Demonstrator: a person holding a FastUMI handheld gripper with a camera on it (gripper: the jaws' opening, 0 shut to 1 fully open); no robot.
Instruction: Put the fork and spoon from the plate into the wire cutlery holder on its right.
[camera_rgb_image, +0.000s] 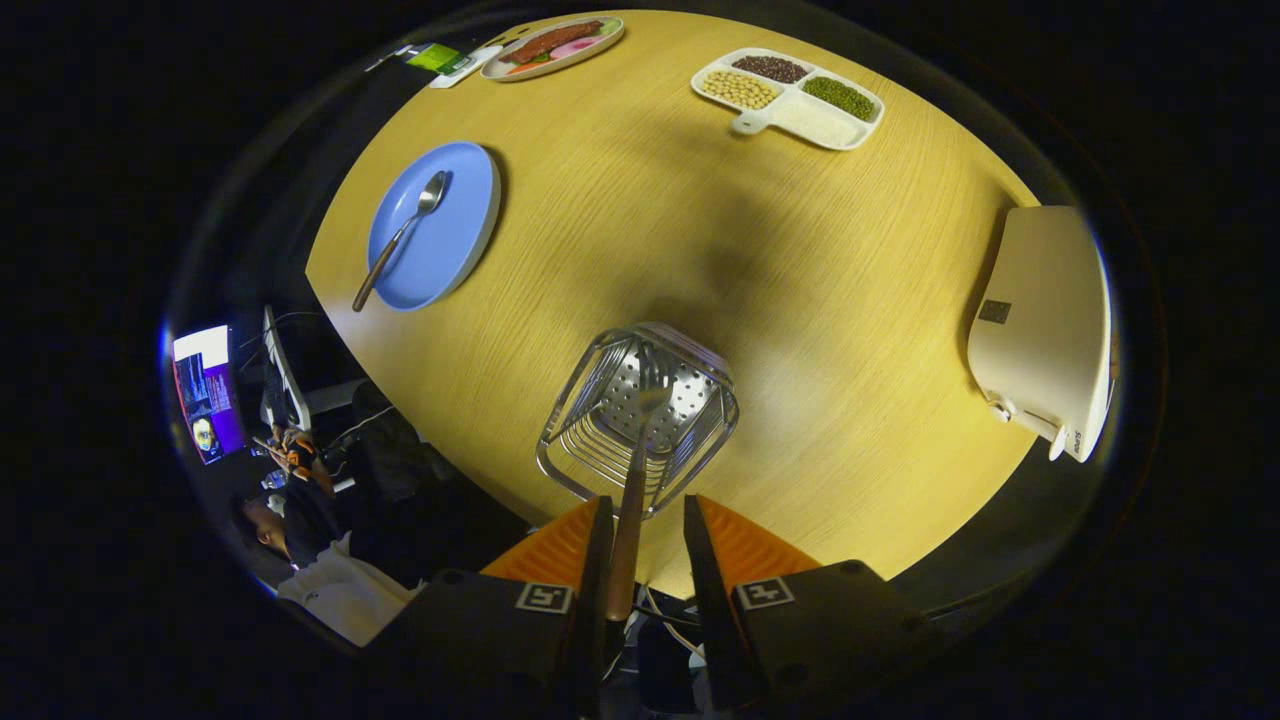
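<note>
The wire cutlery holder (640, 420) stands on the round wooden table just ahead of my fingers. The fork (628, 520) stands in it, tines down on the perforated bottom, its wood-coloured handle rising between my fingers. My gripper (647, 505) is open: the handle leans on the left orange finger (560, 545), and a gap separates it from the right finger (735, 545). Beyond the holder and to its left lies the blue plate (455, 225) with the spoon (400, 238) across it, bowl pointing away from me.
A white divided tray of beans and grains (790, 95) sits at the far side, with a plate of food (553, 45) left of it. A white appliance (1045, 330) stands at the table's right edge. A person (300, 540) sits below the near-left edge by a monitor (205, 390).
</note>
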